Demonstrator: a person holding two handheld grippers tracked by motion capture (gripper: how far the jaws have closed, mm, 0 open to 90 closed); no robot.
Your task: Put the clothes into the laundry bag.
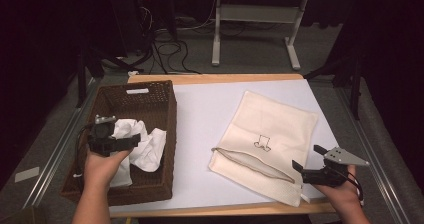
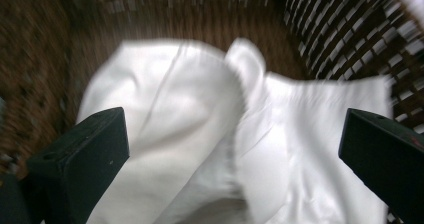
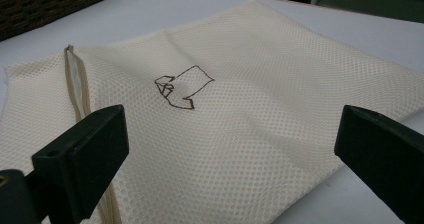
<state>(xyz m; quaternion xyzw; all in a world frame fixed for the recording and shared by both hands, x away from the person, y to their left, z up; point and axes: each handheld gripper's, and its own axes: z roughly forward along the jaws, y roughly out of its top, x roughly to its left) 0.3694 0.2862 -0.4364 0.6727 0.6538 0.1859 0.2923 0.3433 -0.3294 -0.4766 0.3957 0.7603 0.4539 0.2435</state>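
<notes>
A brown wicker basket (image 1: pixel 162 91) stands at the table's left and holds crumpled white cloth (image 1: pixel 145 144). My left gripper (image 1: pixel 120 141) hovers inside the basket just above that cloth (image 2: pixel 210 134), open, jaws wide apart and nothing between them. A cream mesh bag (image 1: pixel 270 134) with a small brown printed mark (image 3: pixel 182 86) lies flat on the white table cover, its zipped edge (image 3: pixel 75 79) facing the basket. My right gripper (image 1: pixel 310 158) sits at the bag's near right corner, open, its jaws spread over the mesh (image 3: pixel 260 134).
The white cover (image 1: pixel 200 114) lies between basket and bag. The basket's woven wall (image 2: pixel 340 29) rises close around the left gripper. Beyond the table stand a white desk frame (image 1: pixel 252 14) and floor cables (image 1: pixel 170 49). Metal rails (image 1: pixel 55 149) run along both sides.
</notes>
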